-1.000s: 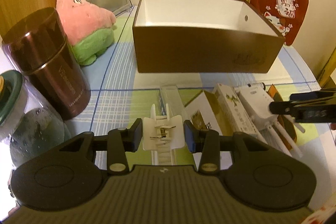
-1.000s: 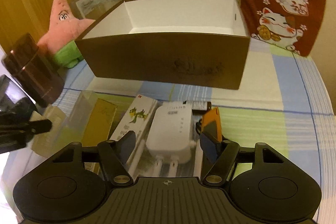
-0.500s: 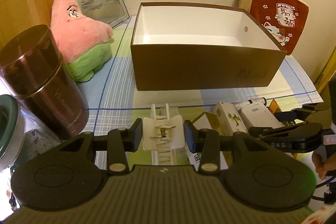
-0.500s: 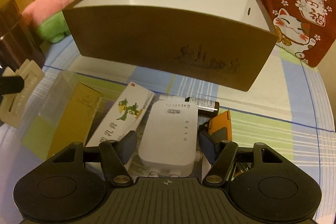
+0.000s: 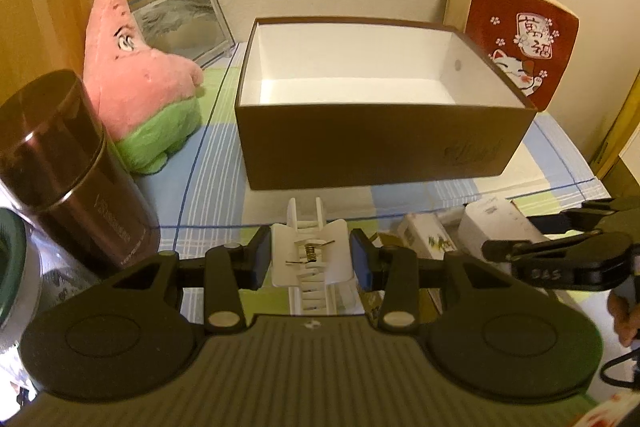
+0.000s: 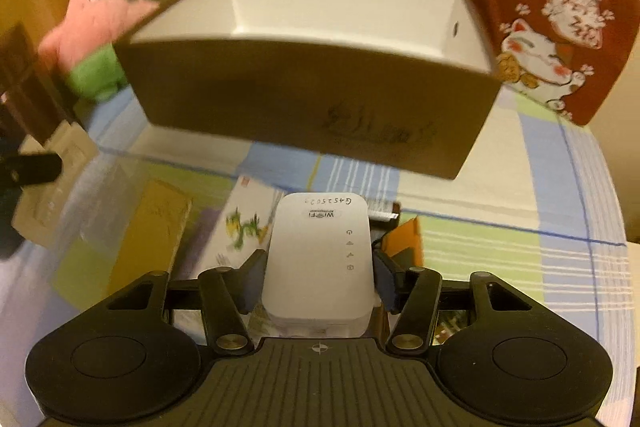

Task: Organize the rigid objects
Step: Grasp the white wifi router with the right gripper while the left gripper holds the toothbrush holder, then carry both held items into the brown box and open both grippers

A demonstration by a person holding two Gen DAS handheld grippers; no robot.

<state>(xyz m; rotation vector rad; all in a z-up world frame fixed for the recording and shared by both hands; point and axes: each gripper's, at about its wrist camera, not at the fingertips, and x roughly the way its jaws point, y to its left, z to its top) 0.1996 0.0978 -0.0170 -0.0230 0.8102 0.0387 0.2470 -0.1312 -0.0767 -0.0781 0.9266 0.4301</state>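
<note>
My left gripper [image 5: 312,261] clamps a white hair claw [image 5: 311,259], brown box [image 5: 380,143] at 12 o'clock. My right gripper [image 6: 318,283] has just been closing around the white WiFi repeater [image 6: 320,259]; pads look touching its sides, box [image 6: 304,95] at 12.

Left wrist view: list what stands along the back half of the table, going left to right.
Dark metal canister → pink starfish plush → framed picture → open brown box → red lucky-cat cushion.
</note>
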